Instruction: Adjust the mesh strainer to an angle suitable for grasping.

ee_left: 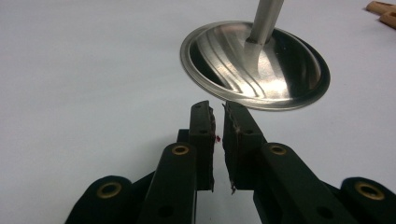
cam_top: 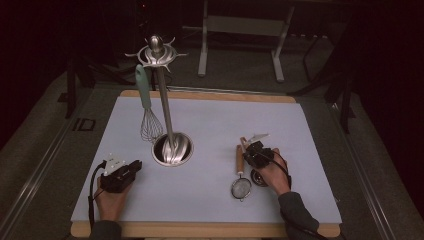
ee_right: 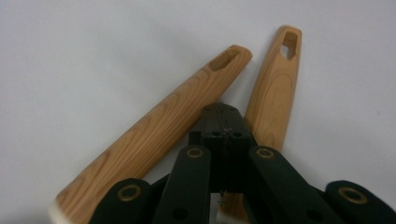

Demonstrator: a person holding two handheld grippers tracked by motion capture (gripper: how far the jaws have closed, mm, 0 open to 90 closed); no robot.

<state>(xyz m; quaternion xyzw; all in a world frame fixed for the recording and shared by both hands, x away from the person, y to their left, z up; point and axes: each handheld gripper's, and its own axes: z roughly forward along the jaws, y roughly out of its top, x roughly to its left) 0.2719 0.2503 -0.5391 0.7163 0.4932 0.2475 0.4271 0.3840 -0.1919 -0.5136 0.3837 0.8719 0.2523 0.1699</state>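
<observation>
Two wooden handles lie side by side on the pale mat: the left handle (ee_right: 154,135) and the right handle (ee_right: 275,93), each with a hanging slot at its end. My right gripper (ee_right: 226,112) is shut just above them with nothing visible between its pads. In the high view it (cam_top: 247,157) sits by the small strainer (cam_top: 241,188), and a second round utensil (cam_top: 259,178) lies partly under the hand. My left gripper (ee_left: 218,109) rests low near the metal stand's base (ee_left: 254,65), its pads a narrow gap apart and holding nothing; the high view shows it (cam_top: 136,166) at the front left.
A tall metal utensil stand (cam_top: 165,110) rises from a dished base (cam_top: 172,150) mid-table. A whisk (cam_top: 149,125) with a teal handle hangs from its top hooks. The mat lies on a wooden board (cam_top: 200,230). Dark floor and a frame lie beyond.
</observation>
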